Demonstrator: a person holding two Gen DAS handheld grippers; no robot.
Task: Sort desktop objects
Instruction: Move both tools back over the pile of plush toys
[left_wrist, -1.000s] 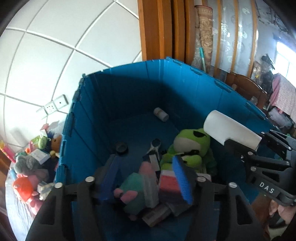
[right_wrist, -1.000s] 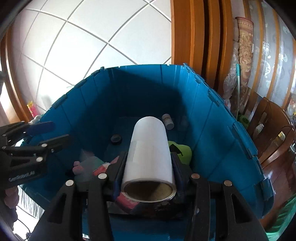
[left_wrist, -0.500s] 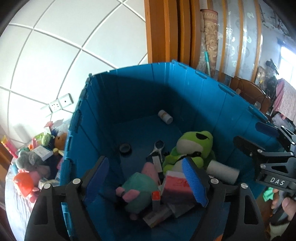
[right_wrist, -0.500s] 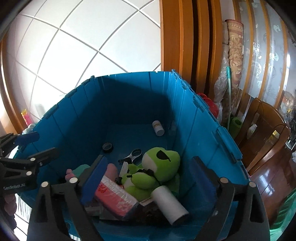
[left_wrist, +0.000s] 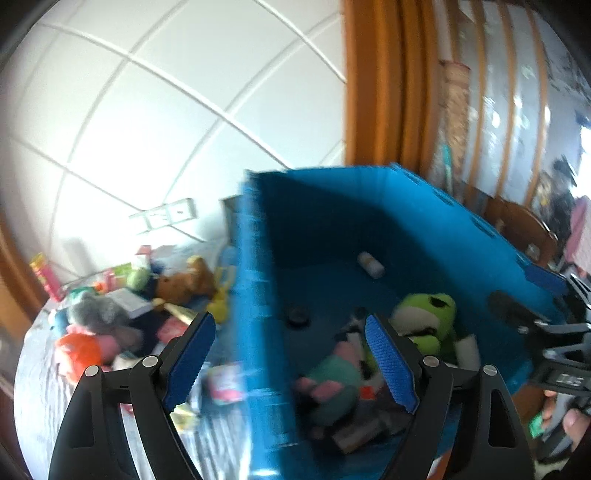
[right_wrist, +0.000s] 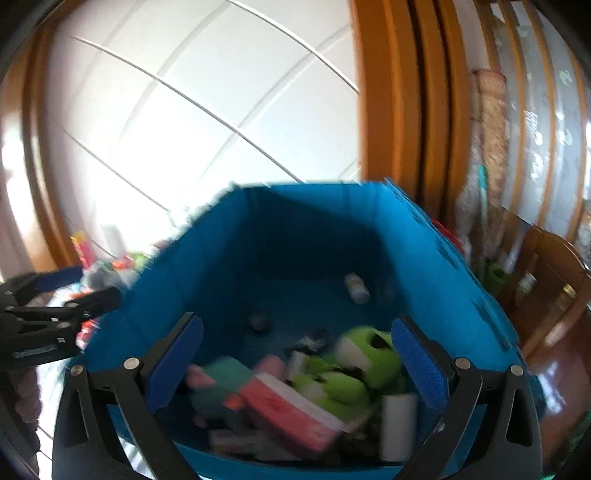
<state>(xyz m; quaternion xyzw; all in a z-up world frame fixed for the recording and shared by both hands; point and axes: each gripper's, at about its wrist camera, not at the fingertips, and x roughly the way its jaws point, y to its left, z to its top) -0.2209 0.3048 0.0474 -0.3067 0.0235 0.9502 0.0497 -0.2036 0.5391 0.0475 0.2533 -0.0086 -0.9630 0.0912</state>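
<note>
Toys and boxes fill the near end of a blue bin, both pictures smeared by motion. Left gripper hangs over the bin's left wall, so that one blue-padded finger shows against the cluttered worktop outside and the other against the bin's inside; its fingers are spread, with nothing between them, and they have just been opening. Right gripper hangs over the bin's near edge, fingers spread as wide as they go and empty, after opening within the last second.

Inside the bin, a white paper roll lies at the near right, just beside a green frog plush with a white belly. To the left of the frog sits a red-and-white box, tilted, and past it a teal and pink plush. Farther back on the bin floor lie a small white bottle on its side and a dark round thing too blurred to name.

Outside the bin, on the left, the worktop carries a heap of toys: a grey plush, an orange one, a brown bear. A thumb shows at the right edge of the left wrist view, below the right gripper's body.
</note>
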